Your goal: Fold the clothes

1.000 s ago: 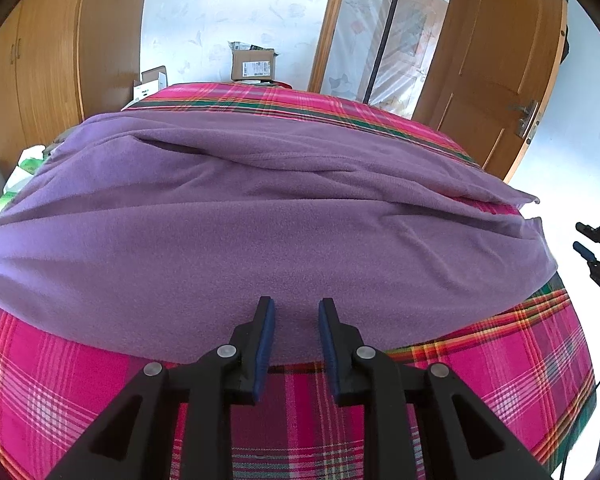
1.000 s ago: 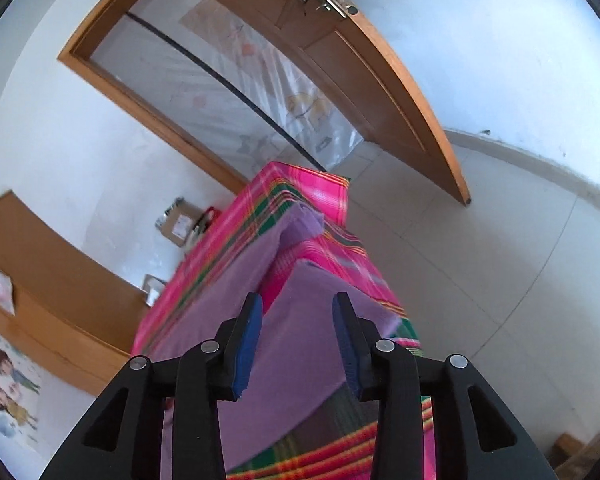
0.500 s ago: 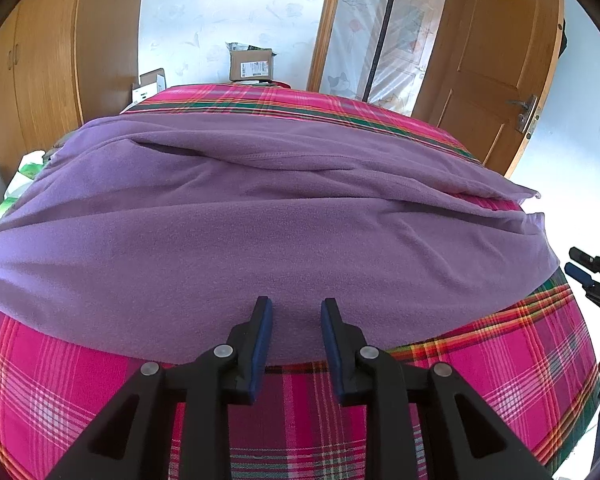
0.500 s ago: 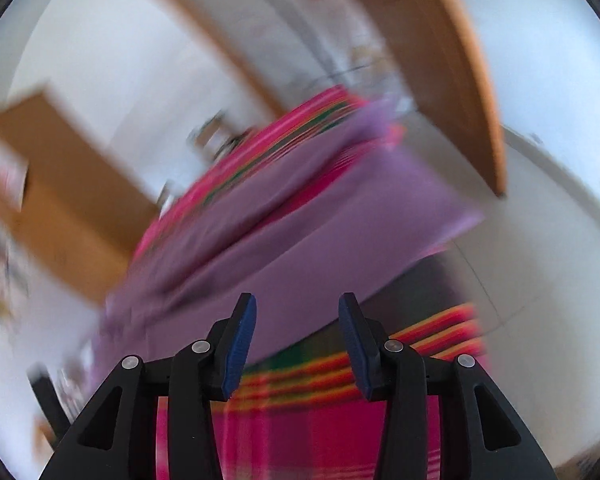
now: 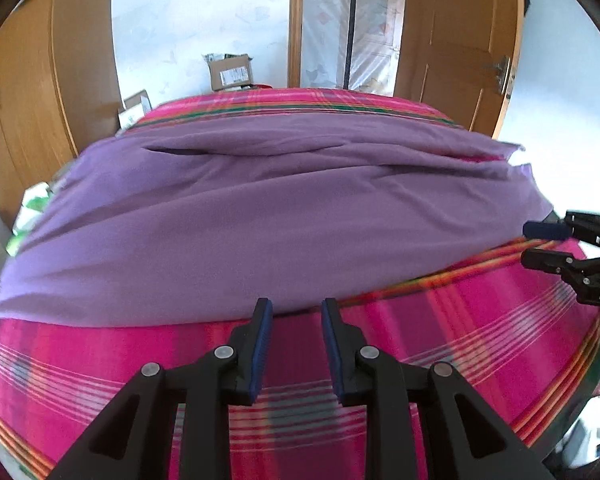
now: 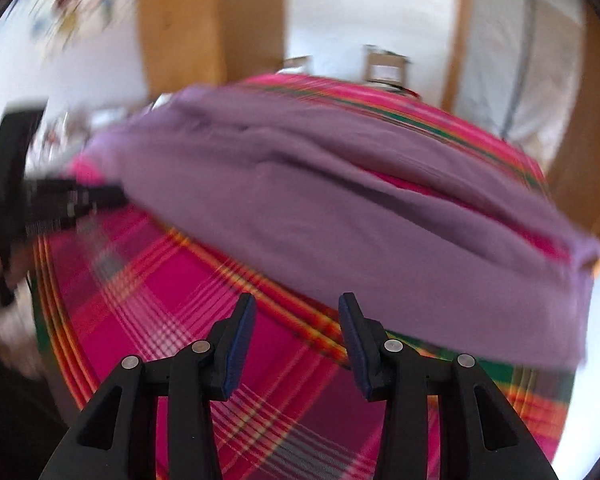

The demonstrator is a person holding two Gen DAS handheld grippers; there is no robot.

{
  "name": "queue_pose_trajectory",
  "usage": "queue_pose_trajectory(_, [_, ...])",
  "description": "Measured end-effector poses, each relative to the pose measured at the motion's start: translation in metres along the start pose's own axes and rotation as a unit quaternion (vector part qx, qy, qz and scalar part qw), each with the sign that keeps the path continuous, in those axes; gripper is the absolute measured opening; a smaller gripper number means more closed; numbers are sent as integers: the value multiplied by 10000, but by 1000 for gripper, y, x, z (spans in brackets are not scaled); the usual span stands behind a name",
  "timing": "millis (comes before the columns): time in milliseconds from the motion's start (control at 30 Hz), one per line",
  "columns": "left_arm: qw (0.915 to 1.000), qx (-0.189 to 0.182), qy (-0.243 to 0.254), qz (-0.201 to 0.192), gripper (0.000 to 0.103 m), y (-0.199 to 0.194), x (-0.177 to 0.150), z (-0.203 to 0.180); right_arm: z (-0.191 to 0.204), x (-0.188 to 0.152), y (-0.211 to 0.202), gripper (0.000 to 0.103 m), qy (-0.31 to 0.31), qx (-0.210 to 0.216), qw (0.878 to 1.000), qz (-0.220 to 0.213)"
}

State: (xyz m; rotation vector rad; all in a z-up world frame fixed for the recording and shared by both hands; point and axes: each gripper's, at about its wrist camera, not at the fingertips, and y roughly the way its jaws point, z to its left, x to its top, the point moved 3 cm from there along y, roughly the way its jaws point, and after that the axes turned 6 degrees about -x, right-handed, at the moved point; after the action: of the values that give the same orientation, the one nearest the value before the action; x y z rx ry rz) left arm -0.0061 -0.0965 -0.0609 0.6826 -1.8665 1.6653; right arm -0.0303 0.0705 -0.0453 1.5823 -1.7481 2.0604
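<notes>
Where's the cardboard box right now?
The cardboard box sits beyond the far edge of the plaid-covered bed, against the white wall, left of the wooden door frame in the left wrist view.

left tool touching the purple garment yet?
Apart. Left wrist view: left tool is open and empty, with pink cloth showing between its tips and the purple garment.

The right wrist view is motion-smeared: left of the right gripper (image 6: 296, 316), the left gripper (image 6: 60, 200) is a dark streak, its opening unreadable.
</notes>
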Motion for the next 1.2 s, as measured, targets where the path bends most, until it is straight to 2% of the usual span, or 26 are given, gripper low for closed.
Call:
queue_pose_trajectory(233, [9989,-34,465,42,26,3,-1,11,16,9,19,45,-884,40,9961,44])
queue_pose_trajectory(333, [9974,-251,667,47,26,5,1,6,10,12,25,45,-781,231,9966,98])
queue_pose_trajectory(433, [9957,-433,813,70,29,7,2,1,2,12,28,38,-613,405,9972,157])
queue_pose_trajectory(500, [9946,-539,882,86,30,9,3,-1,0,14,29,21,-568,404,9974,159])
queue_pose_trajectory(567, [9936,-615,940,101,31,11,5,-2,-1,16,29,11,-533,381,9977,160])
queue_pose_trajectory(700, [9917,-622,1121,98,31,14,7,-6,-2,19,29,5,-509,362,9980,99])
queue_pose_trajectory(767, [9914,-649,1132,96,28,15,8,-7,-5,20,27,5,-433,387,9983,29])
queue_pose_trajectory(833, [9915,-611,1143,88,16,16,9,-7,-8,22,24,4,-353,413,9985,-43])
queue_pose_trajectory(933, [9920,-551,1135,73,4,15,9,-6,-11,24,19,4,-270,420,9987,-125])
queue_pose_trajectory(1200, [9917,-584,1140,-142,3,3,11,-9,-16,34,9,3,-167,417,9986,-280])
